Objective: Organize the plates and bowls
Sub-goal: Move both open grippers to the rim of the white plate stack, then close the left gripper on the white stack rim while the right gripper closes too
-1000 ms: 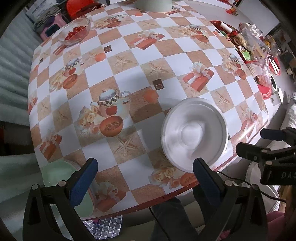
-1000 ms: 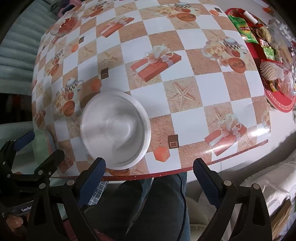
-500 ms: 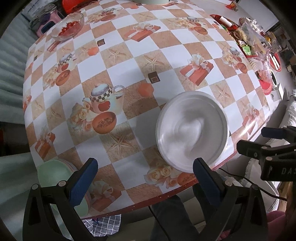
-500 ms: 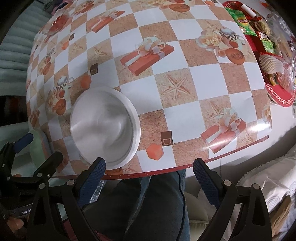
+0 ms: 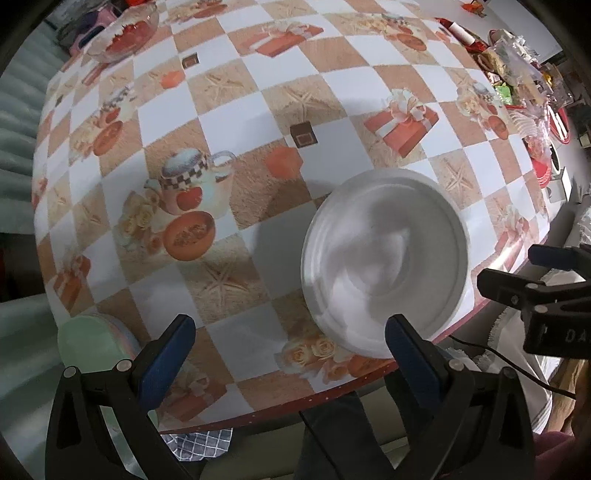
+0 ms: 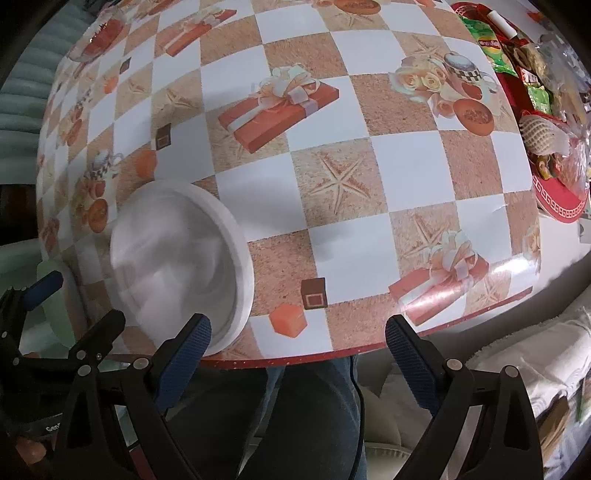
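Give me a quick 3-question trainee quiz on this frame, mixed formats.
1. True or false: the white bowl is held in the left gripper.
2. Multiple choice: the green plate lies at A) the table's far side, B) the near edge by the left gripper, C) inside the white bowl.
3. Fill in: the glass bowl at the far corner holds ___ contents.

Key: 1 false, both sets of jaws stand open and empty, the right gripper too; 2 B; 3 red.
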`<state>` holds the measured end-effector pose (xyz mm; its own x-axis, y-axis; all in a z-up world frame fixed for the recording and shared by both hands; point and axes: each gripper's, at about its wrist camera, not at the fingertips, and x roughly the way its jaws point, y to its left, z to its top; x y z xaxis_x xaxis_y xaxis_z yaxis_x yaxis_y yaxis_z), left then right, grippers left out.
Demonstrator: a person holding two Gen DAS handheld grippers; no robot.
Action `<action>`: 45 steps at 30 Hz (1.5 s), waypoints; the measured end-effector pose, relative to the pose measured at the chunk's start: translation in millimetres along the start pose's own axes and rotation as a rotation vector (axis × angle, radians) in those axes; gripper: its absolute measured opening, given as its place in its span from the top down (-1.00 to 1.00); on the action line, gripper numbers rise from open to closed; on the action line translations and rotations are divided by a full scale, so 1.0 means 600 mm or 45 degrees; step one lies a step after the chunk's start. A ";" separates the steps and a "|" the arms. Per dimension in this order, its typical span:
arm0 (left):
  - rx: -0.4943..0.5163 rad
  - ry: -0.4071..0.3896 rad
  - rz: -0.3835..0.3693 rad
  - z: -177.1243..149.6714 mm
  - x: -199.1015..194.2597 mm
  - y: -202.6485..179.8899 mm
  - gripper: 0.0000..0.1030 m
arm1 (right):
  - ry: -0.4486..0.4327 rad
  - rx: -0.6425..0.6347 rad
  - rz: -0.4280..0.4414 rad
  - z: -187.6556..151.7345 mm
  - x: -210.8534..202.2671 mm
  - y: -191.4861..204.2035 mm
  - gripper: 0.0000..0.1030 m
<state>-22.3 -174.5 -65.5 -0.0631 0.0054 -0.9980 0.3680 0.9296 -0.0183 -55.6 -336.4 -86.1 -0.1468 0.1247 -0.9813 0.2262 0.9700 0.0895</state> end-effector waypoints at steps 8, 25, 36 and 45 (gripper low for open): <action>-0.057 0.041 0.027 0.016 0.037 0.010 -0.99 | 0.021 -0.031 -0.016 0.021 0.026 0.019 -0.87; -0.123 0.086 0.057 0.027 0.109 0.005 -0.99 | 0.077 -0.067 -0.036 0.042 0.100 0.040 -0.87; -0.152 0.067 0.028 0.012 0.147 -0.018 -0.99 | 0.094 -0.072 -0.031 -0.001 0.140 0.034 -0.97; -0.161 0.062 -0.044 0.015 0.182 -0.007 -1.00 | 0.076 -0.074 0.014 -0.019 0.152 0.022 -1.00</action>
<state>-22.4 -181.1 -174.9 -0.1197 -0.0127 -0.9927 0.2455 0.9685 -0.0420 -76.8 -309.7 -172.6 -0.2018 0.1462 -0.9685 0.1722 0.9787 0.1118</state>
